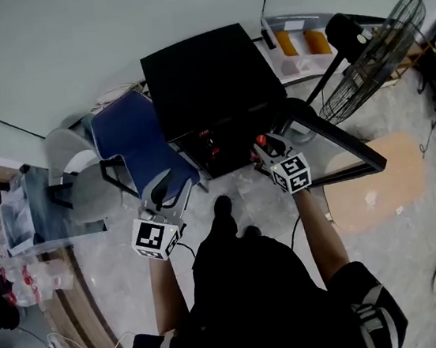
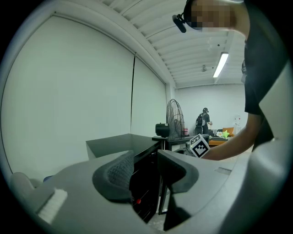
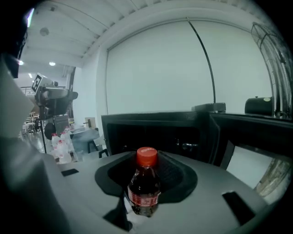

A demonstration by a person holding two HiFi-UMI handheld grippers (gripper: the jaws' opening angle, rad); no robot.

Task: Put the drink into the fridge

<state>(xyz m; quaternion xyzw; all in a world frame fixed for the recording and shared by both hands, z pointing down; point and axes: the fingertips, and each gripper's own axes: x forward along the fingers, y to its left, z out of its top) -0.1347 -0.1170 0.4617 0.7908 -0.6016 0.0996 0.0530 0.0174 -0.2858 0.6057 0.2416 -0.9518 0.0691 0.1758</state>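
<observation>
**Drink held at the open fridge; interior not readable**

Obscured items first. In the head view my right gripper (image 1: 269, 148) covers nearly all of the bottle (image 3: 144, 187); only a speck of red shows at its tip. In the right gripper view the base of the bottle sinks behind the gripper's own grey body. The print on the label is too blurred to read. The inside of the fridge (image 1: 209, 79) is a dark cavity in every view. I see faint fittings there but cannot make out shelves or contents. My own torso blocks the floor right in front of it, and the door (image 1: 337, 139) runs partly behind my right arm.

The bottle is small and clear, filled with a dark drink. It has a red cap and a red label band, and it stands upright.

The right gripper is clamped on the bottle, one pad on either side. It holds the bottle in front of the fridge's open mouth, with the door swung out to the right. I cannot tell whether the bottle has crossed the threshold.

The left gripper (image 2: 145, 170) has its jaws apart with nothing between them. It hangs by the blue chair (image 1: 135, 140), left of the fridge.
</observation>
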